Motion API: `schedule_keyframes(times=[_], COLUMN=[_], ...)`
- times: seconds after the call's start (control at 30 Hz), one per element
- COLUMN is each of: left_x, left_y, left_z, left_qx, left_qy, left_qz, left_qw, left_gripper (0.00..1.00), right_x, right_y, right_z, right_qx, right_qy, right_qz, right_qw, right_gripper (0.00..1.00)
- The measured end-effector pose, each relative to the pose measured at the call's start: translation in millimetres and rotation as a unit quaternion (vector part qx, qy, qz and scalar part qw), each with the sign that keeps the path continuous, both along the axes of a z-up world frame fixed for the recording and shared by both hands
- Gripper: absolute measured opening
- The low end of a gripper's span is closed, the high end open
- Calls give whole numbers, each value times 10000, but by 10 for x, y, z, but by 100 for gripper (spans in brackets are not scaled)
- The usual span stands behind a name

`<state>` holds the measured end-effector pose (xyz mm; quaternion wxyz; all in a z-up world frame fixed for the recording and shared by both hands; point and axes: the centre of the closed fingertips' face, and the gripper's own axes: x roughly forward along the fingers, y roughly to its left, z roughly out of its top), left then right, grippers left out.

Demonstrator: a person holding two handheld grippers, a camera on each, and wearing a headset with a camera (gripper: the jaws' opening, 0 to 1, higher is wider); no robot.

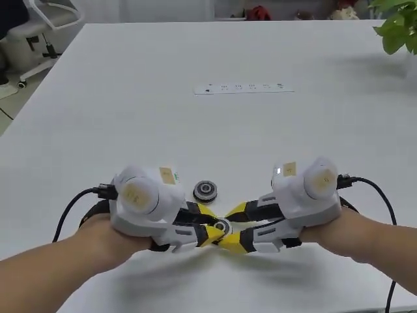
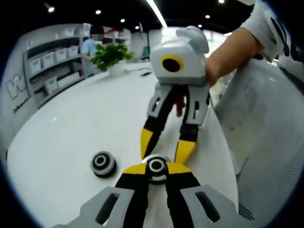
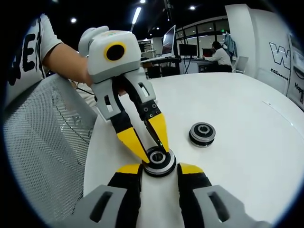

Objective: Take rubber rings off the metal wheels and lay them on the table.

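A small metal wheel with a black rubber ring (image 1: pixel 221 227) is held just above the white table (image 1: pixel 195 130), between two grippers that face each other. My left gripper (image 1: pixel 212 232) comes in from the left and its yellow tips are shut on the wheel (image 2: pixel 156 166). My right gripper (image 1: pixel 230 229) comes in from the right, and its jaws clamp the same wheel (image 3: pixel 159 161) from either side. In the right gripper view the left gripper (image 3: pixel 156 153) pinches the wheel's far rim. A second ringed wheel (image 1: pixel 206 190) lies flat on the table just beyond them.
A socket strip (image 1: pixel 244 87) is set flush into the table's middle. A potted plant (image 1: pixel 397 26) stands at the far right corner and an office chair (image 1: pixel 39 32) stands off the far left. Black cables (image 1: pixel 378 195) trail from both grippers near the table's front edge.
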<state>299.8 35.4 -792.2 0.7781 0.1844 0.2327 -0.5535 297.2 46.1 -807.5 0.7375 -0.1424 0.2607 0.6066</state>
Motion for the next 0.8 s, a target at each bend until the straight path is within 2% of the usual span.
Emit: schedule_keyframes(times=[0.8], left_x=[-2], left_y=[1], left_z=[1], left_qx=[8], left_qy=[-55], left_qz=[20], left_qw=[10000], left_gripper=[13], right_x=[-26], right_y=[-105], right_z=[5], right_qx=[-63], right_qy=[235], right_qz=[-74], right_qw=[9997], right_gripper=[17])
